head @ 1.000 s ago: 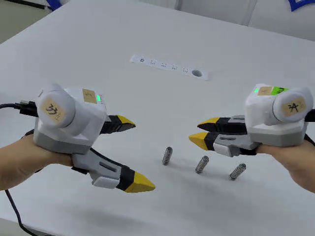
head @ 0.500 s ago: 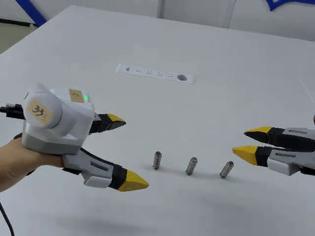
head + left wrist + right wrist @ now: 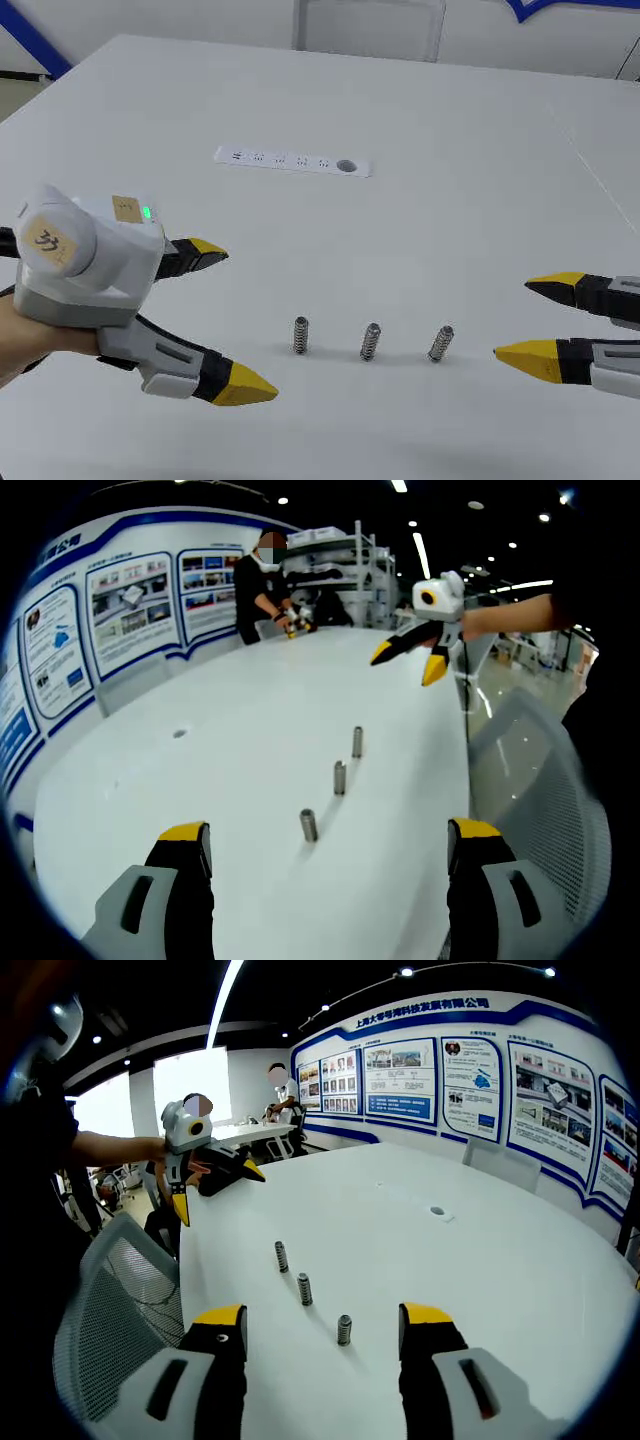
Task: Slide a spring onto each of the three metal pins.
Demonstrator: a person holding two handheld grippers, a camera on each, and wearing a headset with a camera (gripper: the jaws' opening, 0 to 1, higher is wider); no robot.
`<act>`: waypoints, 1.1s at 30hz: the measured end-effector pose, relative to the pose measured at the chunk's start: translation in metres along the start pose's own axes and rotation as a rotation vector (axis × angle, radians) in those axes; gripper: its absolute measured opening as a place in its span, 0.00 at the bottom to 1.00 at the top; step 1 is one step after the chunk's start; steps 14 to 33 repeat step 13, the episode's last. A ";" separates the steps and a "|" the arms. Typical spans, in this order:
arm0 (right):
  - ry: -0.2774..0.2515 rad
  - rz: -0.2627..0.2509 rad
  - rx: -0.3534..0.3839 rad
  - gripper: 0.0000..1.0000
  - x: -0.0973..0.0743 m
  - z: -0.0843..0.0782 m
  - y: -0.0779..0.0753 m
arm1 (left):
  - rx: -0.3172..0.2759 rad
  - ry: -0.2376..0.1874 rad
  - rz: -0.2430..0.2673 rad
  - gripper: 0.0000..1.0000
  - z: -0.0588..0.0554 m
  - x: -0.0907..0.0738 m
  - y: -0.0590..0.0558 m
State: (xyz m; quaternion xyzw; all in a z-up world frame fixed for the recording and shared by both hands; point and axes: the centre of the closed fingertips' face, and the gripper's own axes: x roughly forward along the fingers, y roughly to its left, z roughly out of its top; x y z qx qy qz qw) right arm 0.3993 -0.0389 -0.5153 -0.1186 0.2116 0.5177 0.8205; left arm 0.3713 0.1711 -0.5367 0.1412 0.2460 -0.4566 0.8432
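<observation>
Three short pins stand upright in a row on the white table, each with a coiled spring around it: left [image 3: 300,335], middle [image 3: 370,341], right [image 3: 441,343]. The same row runs away from my left gripper [image 3: 328,832] as the spring pins [image 3: 340,778]. From my right gripper [image 3: 322,1312] the row of spring pins [image 3: 305,1289] also recedes. In the head view my left gripper [image 3: 232,318] is open left of the row, and my right gripper [image 3: 528,318] is open right of it. Neither one holds anything.
A white power strip [image 3: 292,161] lies farther back on the table [image 3: 450,180]. A chair [image 3: 370,30] stands at the far edge, and a mesh chair [image 3: 110,1290] stands beside the table's near side. People work at another table [image 3: 265,580] in the background.
My right gripper has drawn back to the right, away from the spring pins, and its jaws have spread wider. My left gripper has shifted slightly left and stays open.
</observation>
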 end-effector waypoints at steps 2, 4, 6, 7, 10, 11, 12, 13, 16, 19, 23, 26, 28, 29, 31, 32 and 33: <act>-0.010 0.019 -0.002 0.68 -0.001 0.002 0.004 | -0.004 -0.003 -0.001 1.00 0.000 -0.001 -0.001; -0.011 0.028 -0.016 0.71 -0.001 0.004 0.006 | -0.006 -0.004 -0.002 1.00 0.001 -0.002 -0.001; 0.002 0.033 -0.034 0.77 -0.001 0.003 0.008 | -0.005 -0.003 -0.001 1.00 0.001 -0.002 -0.002; 0.009 0.037 -0.041 0.78 0.000 0.002 0.009 | -0.004 -0.001 0.000 1.00 0.000 -0.002 -0.002; 0.040 0.041 -0.084 0.82 0.001 -0.002 0.012 | -0.003 -0.003 -0.001 1.00 0.001 -0.003 -0.003; 0.052 0.044 -0.094 0.85 0.003 -0.003 0.013 | -0.003 -0.006 0.001 1.00 0.002 -0.003 -0.003; 0.058 0.046 -0.099 0.86 0.003 -0.003 0.014 | -0.003 -0.007 0.004 1.00 0.002 -0.004 -0.003; 0.061 0.044 -0.104 0.87 0.004 -0.003 0.014 | -0.002 -0.005 0.007 1.00 0.002 -0.004 -0.002; 0.061 0.044 -0.104 0.87 0.004 -0.003 0.014 | -0.002 -0.005 0.007 1.00 0.002 -0.004 -0.002; 0.061 0.044 -0.104 0.87 0.004 -0.003 0.014 | -0.002 -0.005 0.007 1.00 0.002 -0.004 -0.002; 0.061 0.044 -0.104 0.87 0.004 -0.003 0.014 | -0.002 -0.005 0.007 1.00 0.002 -0.004 -0.002; 0.061 0.044 -0.104 0.87 0.004 -0.003 0.014 | -0.002 -0.005 0.007 1.00 0.002 -0.004 -0.002; 0.061 0.044 -0.104 0.87 0.004 -0.003 0.014 | -0.002 -0.005 0.007 1.00 0.002 -0.004 -0.002; 0.061 0.044 -0.104 0.87 0.004 -0.003 0.014 | -0.002 -0.005 0.007 1.00 0.002 -0.004 -0.002; 0.061 0.044 -0.104 0.87 0.004 -0.003 0.014 | -0.002 -0.005 0.007 1.00 0.002 -0.004 -0.002; 0.061 0.044 -0.104 0.87 0.004 -0.003 0.014 | -0.002 -0.005 0.007 1.00 0.002 -0.004 -0.002; 0.061 0.044 -0.104 0.87 0.004 -0.003 0.014 | -0.002 -0.005 0.007 1.00 0.002 -0.004 -0.002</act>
